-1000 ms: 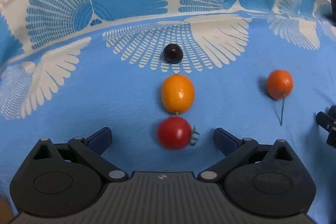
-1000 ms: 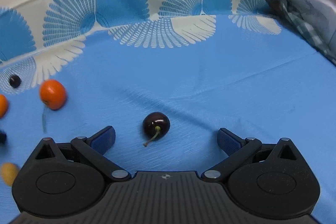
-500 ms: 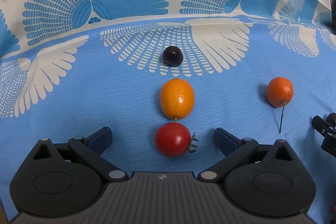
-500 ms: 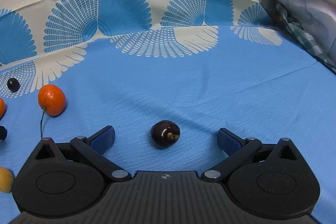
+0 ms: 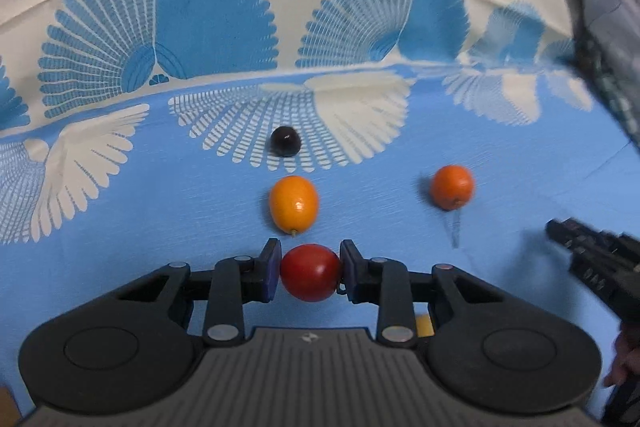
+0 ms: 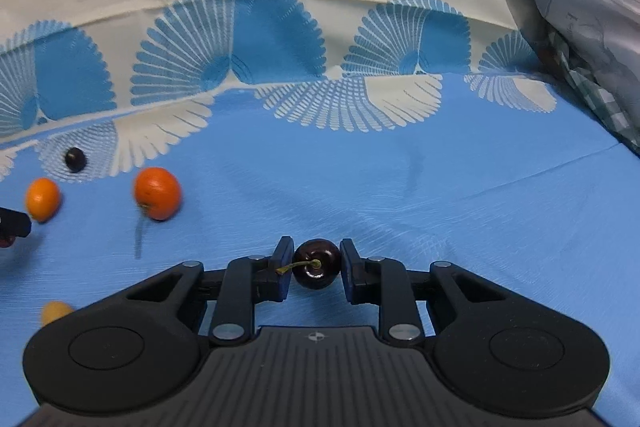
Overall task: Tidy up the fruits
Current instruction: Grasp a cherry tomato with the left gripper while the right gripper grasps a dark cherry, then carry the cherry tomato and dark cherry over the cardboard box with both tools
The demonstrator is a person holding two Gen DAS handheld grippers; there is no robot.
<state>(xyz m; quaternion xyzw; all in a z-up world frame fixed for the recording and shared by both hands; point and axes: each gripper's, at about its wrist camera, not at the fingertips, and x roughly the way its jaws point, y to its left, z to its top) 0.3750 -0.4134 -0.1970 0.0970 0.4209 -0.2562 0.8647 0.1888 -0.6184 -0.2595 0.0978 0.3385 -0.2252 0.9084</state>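
My left gripper (image 5: pixel 309 269) is shut on a red cherry tomato (image 5: pixel 310 271), low over the blue cloth. Just beyond it lie an orange kumquat (image 5: pixel 294 203) and a small dark berry (image 5: pixel 285 141) in a line. A round orange fruit with a thin stem (image 5: pixel 452 186) lies to the right. My right gripper (image 6: pixel 314 269) is shut on a dark cherry (image 6: pixel 316 264), whose stem points left. The right wrist view also shows the stemmed orange fruit (image 6: pixel 157 193), the kumquat (image 6: pixel 43 199) and the berry (image 6: pixel 75 159) at far left.
A blue cloth with white fan patterns (image 6: pixel 400 187) covers the surface. Crumpled grey checked fabric (image 6: pixel 592 27) rises at the right edge. A small yellow fruit (image 6: pixel 56 311) lies at lower left in the right wrist view. The right gripper's tip (image 5: pixel 588 259) shows at the left view's right edge.
Both grippers have closed: the left on the red cherry tomato, the right on the dark cherry. Both views have shifted slightly and are blurred.
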